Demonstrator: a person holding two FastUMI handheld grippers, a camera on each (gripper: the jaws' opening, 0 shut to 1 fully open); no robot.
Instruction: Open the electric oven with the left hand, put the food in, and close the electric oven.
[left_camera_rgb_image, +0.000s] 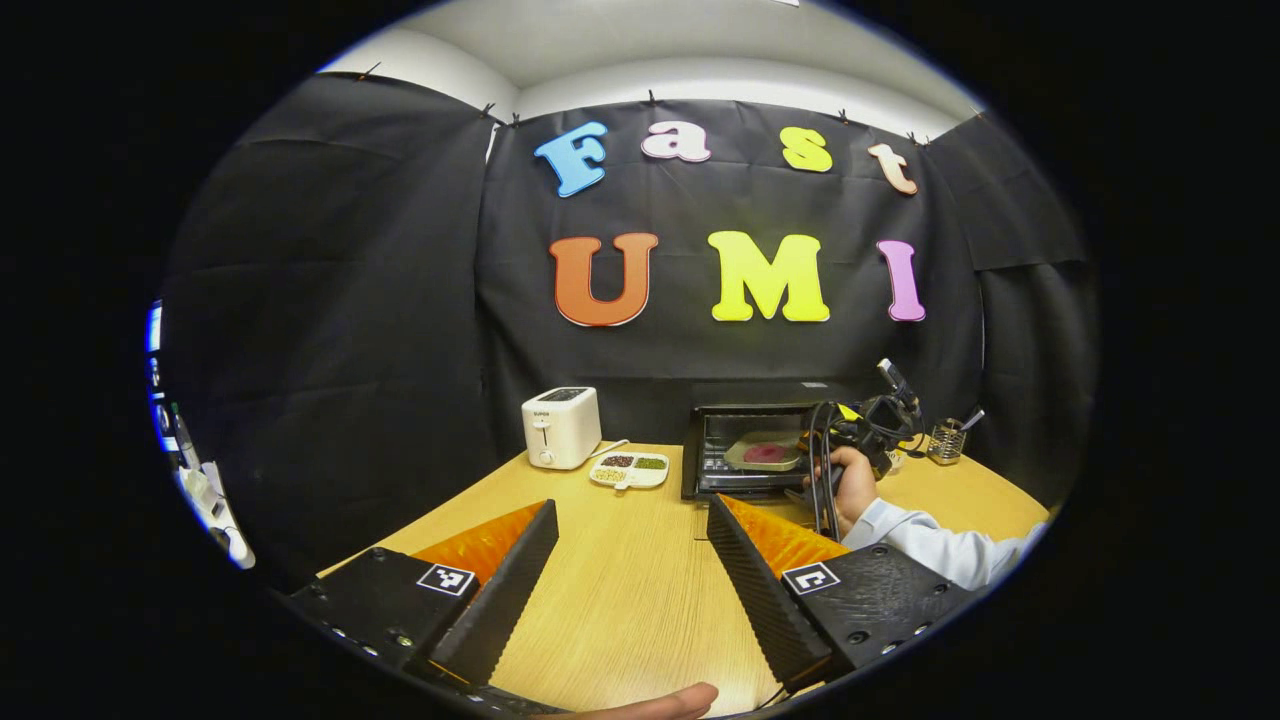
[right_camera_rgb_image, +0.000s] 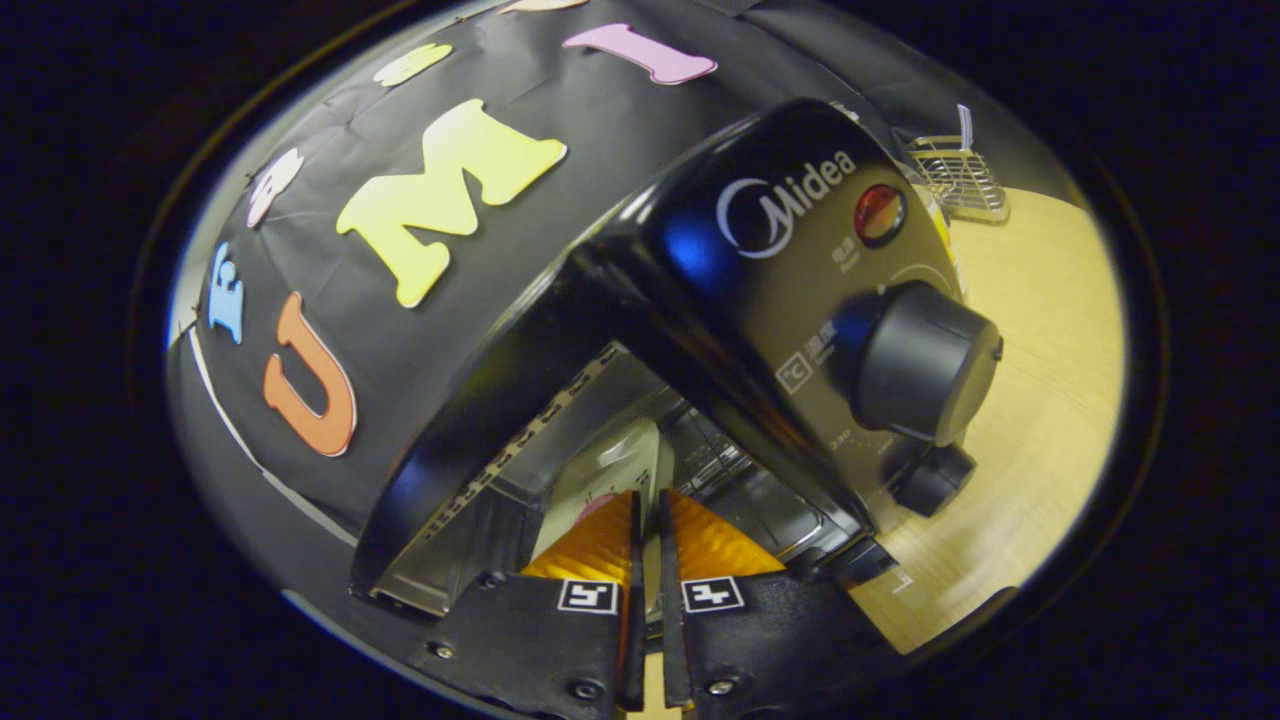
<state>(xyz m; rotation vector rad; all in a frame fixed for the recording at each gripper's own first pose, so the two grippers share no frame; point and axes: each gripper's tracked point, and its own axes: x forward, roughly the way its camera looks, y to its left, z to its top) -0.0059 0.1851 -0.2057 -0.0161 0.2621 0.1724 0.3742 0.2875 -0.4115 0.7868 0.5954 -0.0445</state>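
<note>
Food-loading step looks underway: right tongs (right_camera_rgb_image: 648, 520) clamped on the plate (right_camera_rgb_image: 610, 470) inside the oven (right_camera_rgb_image: 700, 290), left tongs (left_camera_rgb_image: 632, 560) apart over the desk (left_camera_rgb_image: 620, 600), so next comes letting go and shutting the door.

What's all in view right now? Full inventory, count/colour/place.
electric oven: 1, black, back of table, door open
plate of food: 1, pale plate with pink food, inside the oven
oven knobs: 2, black, on the oven's control panel
toaster: 1, white, left of the oven
divided dish: 1, white, between toaster and oven, holds dark and green bits
wire holder: 1, metal, right of the oven
table: 1, light wood
left gripper: 1, open over the table
right gripper: 1, fingers close together on the plate's edge at the oven mouth
hand: 1, pale sleeve, holding the right gripper
</note>
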